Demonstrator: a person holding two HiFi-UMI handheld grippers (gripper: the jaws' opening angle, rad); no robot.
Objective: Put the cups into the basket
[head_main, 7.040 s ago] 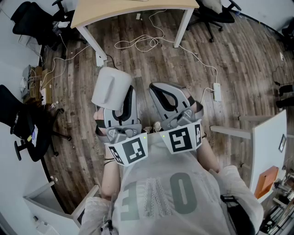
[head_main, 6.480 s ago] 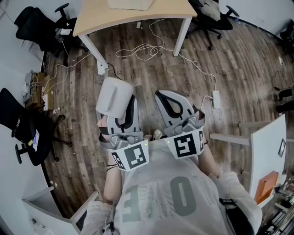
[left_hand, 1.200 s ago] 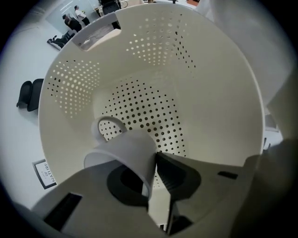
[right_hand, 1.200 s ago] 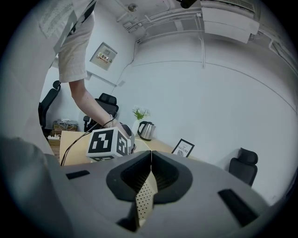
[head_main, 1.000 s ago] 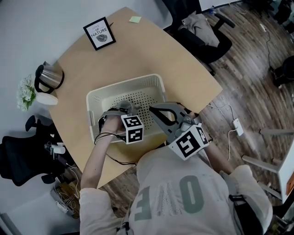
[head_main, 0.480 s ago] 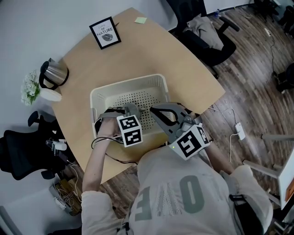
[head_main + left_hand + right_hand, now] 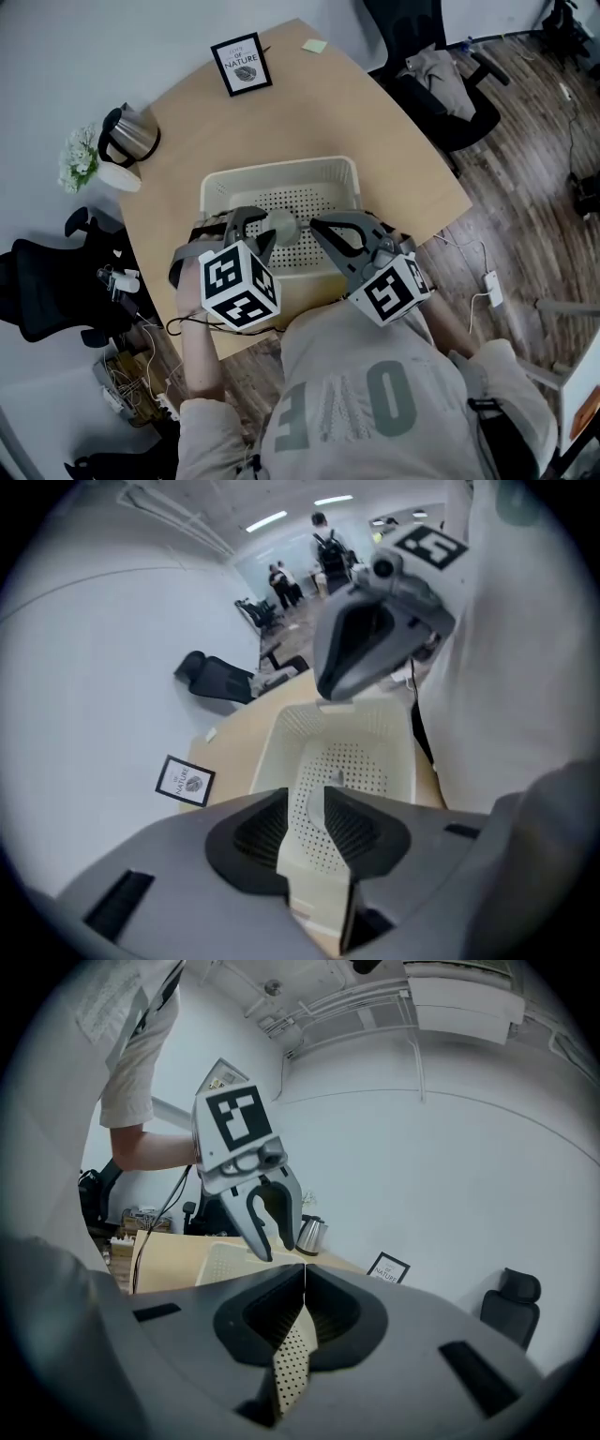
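Observation:
A white perforated basket [image 7: 347, 183] stands on the wooden table. One pale cup [image 7: 281, 226] lies inside it near the front wall. My left gripper [image 7: 251, 229] hovers above the basket's front left part, just left of the cup. Its jaws are closing with nothing between them, and the basket [image 7: 309, 726] shows through the gap of the left gripper [image 7: 307, 794]. My right gripper [image 7: 321, 227] hangs over the basket's front right part. In its own view the right gripper [image 7: 305, 1267] has its tips together, shut and holding nothing.
A steel kettle [image 7: 131, 136], a white vase of flowers [image 7: 82, 161], a framed picture [image 7: 242, 64] and a sticky note [image 7: 314, 45] sit toward the back of the table [image 7: 394, 141]. Office chairs [image 7: 441, 80] stand around it, and cables lie on the wooden floor.
The left gripper has lifted and drawn back toward me, out of the basket. Its jaws have opened and the cup now lies free in the basket. The right gripper has hardly moved.

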